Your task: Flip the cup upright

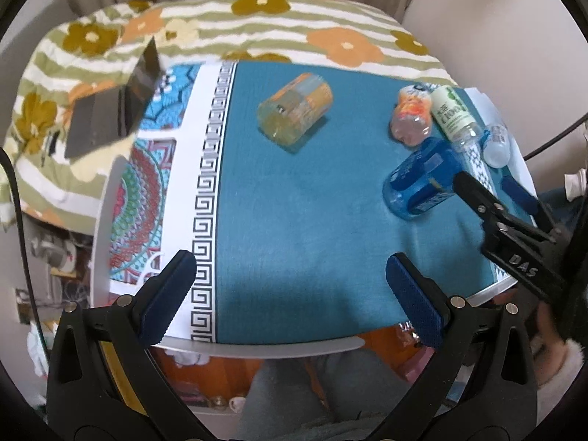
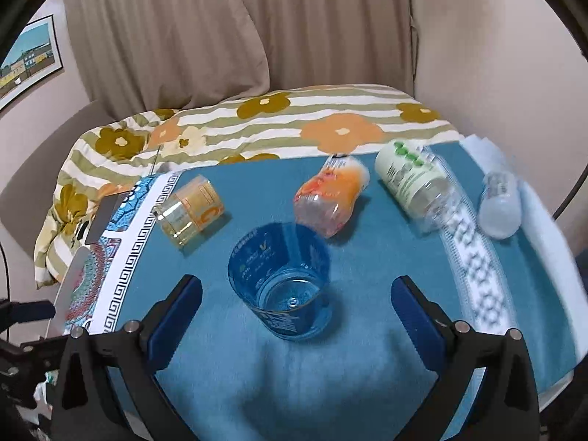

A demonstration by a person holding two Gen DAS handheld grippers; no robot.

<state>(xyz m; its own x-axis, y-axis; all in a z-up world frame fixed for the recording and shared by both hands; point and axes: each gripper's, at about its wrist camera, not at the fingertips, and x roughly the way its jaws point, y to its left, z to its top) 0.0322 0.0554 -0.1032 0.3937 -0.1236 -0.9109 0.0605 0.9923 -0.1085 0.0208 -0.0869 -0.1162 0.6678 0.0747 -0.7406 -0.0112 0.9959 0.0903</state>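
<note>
Left wrist view: left gripper (image 1: 290, 296) fingers apart over the teal tabletop (image 1: 294, 220); blue cup (image 1: 422, 180) at right centre. Right wrist view: right gripper (image 2: 297, 319) fingers apart, flanking the blue cup (image 2: 281, 279), upright at lower centre.

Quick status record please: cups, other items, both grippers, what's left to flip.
blue cup: upright on the teal cloth, mouth up
yellow cup: lying on its side, far left
bottles: orange-label bottle, green-label bottle, small clear bottle, all lying down
right gripper: open, empty, just before the blue cup
left gripper: open, empty, over the near table edge
left to flip: yellow cup
</note>
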